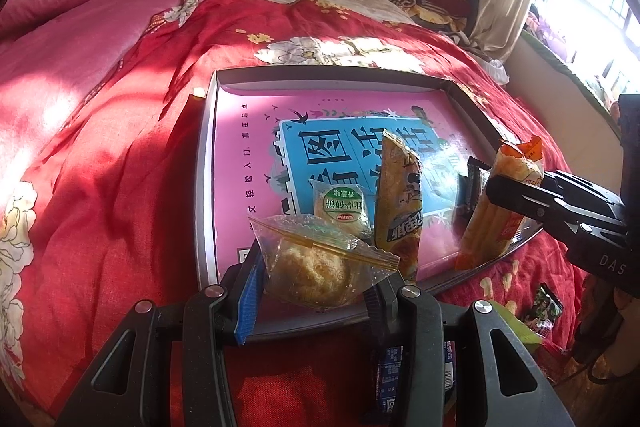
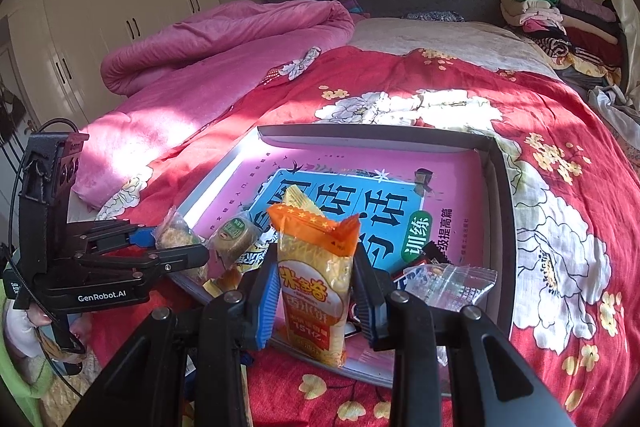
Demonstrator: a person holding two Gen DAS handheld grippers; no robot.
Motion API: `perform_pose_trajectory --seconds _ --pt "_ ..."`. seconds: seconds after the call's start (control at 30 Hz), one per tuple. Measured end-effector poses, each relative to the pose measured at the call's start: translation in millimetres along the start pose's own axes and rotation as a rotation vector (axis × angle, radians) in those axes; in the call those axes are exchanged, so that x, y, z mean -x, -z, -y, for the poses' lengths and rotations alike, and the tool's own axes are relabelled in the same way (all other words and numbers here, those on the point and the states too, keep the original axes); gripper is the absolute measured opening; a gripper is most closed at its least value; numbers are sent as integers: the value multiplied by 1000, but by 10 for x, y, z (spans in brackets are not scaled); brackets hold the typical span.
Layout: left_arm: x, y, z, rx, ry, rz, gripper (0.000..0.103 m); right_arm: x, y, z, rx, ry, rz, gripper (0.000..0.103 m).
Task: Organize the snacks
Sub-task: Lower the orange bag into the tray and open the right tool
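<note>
My left gripper (image 1: 312,291) is shut on a round pastry in a clear wrapper (image 1: 312,267), held over the near edge of a shallow grey box (image 1: 208,163) with a pink printed floor. My right gripper (image 2: 316,307) is shut on an upright orange-and-yellow rice cracker pack (image 2: 316,283) above the box's near side. Inside the box lie a small green-labelled pastry (image 1: 340,207), a long yellow pack (image 1: 400,203) and a dark wrapper (image 1: 472,187). In the right wrist view the left gripper (image 2: 176,245) is at the left with its pastry (image 2: 176,231), and a clear packet (image 2: 452,283) lies in the box.
The box (image 2: 500,211) rests on a red flowered bedspread (image 1: 120,187). A rolled pink quilt (image 2: 224,39) lies far left and folded clothes (image 2: 560,19) are piled far right. Loose snack packets (image 1: 544,307) lie on the bedspread near the right gripper (image 1: 496,191).
</note>
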State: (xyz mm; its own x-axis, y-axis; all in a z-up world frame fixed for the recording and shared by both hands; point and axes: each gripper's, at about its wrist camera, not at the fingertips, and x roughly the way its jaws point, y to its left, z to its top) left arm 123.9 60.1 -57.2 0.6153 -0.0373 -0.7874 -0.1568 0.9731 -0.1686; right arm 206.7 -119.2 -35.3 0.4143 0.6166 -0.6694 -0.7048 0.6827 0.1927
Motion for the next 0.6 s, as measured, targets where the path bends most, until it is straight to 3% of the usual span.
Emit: perform_pose_trajectory --seconds 0.6 --pt "-10 4 -5 4 4 -1 47 -26 19 19 -2 33 -16 35"
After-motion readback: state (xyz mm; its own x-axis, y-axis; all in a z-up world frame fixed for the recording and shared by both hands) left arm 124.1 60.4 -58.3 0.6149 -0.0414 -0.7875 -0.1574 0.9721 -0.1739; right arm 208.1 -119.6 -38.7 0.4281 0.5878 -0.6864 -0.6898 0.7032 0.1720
